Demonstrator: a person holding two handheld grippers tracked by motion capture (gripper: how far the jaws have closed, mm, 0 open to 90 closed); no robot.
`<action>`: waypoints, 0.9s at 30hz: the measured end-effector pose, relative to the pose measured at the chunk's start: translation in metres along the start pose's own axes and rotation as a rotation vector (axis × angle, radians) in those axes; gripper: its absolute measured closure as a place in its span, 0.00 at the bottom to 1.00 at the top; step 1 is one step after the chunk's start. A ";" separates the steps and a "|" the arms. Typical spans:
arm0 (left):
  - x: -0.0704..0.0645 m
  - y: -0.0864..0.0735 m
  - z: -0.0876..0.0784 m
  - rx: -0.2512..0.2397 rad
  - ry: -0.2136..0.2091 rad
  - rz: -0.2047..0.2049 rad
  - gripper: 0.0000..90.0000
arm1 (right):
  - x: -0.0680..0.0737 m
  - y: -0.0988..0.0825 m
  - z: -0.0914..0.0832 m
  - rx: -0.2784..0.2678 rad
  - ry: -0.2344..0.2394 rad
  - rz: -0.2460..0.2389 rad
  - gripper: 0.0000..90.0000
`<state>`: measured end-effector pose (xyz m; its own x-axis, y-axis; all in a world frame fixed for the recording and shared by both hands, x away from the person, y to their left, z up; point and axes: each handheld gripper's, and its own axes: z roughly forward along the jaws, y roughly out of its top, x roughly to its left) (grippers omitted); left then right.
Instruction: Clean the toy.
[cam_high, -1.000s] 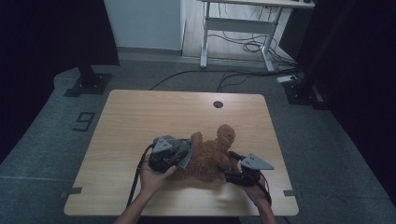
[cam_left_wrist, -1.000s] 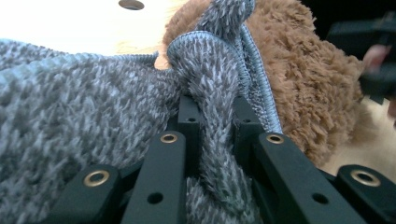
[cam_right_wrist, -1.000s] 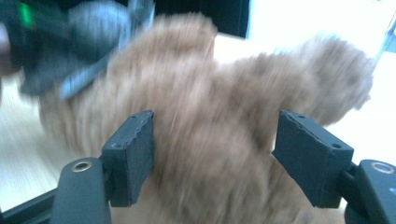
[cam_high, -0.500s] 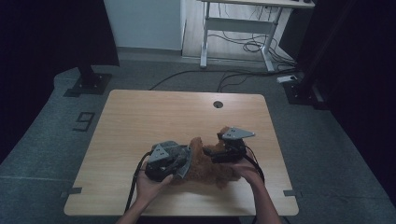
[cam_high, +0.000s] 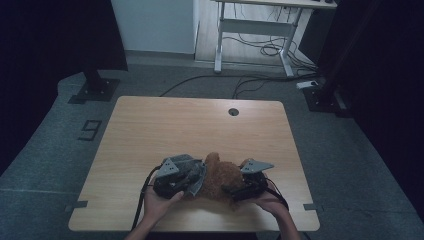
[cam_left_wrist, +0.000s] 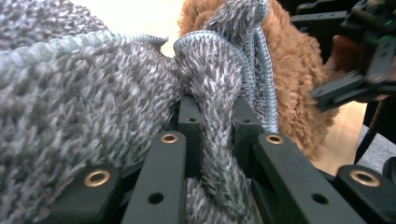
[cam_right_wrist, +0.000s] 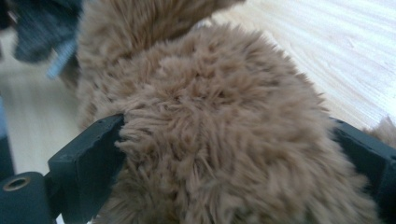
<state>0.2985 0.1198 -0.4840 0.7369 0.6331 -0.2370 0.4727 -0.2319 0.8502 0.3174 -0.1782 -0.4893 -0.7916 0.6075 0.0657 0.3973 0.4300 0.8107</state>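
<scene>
Two cloths handled at the near edge of the table (cam_high: 150, 125).

A fold of the grey cloth (cam_left_wrist: 93, 102) is clamped in the left gripper (cam_high: 192, 175). The right gripper (cam_high: 231, 190) has just been opened wide, with the brown furry cloth (cam_right_wrist: 219, 140) bulging between its jaws, just beside the grey one.

Dim, murky overview; brighter, softly blurred close-ups.
</scene>
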 end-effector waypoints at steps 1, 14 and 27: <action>-0.001 -0.001 0.000 0.001 -0.002 0.000 0.88 | 0.002 -0.001 0.003 0.014 -0.007 -0.017 0.07; 0.000 0.001 0.000 -0.051 0.013 -0.012 0.87 | 0.014 -0.012 0.007 -0.079 -0.119 -0.149 0.48; 0.036 0.033 0.015 -0.074 0.084 -0.040 0.87 | 0.003 0.016 0.029 -0.155 -0.289 -0.218 0.60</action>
<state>0.3479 0.1242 -0.4718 0.6733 0.7013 -0.2340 0.4617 -0.1518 0.8739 0.3349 -0.1505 -0.4934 -0.6779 0.6854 -0.2660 0.1423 0.4773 0.8671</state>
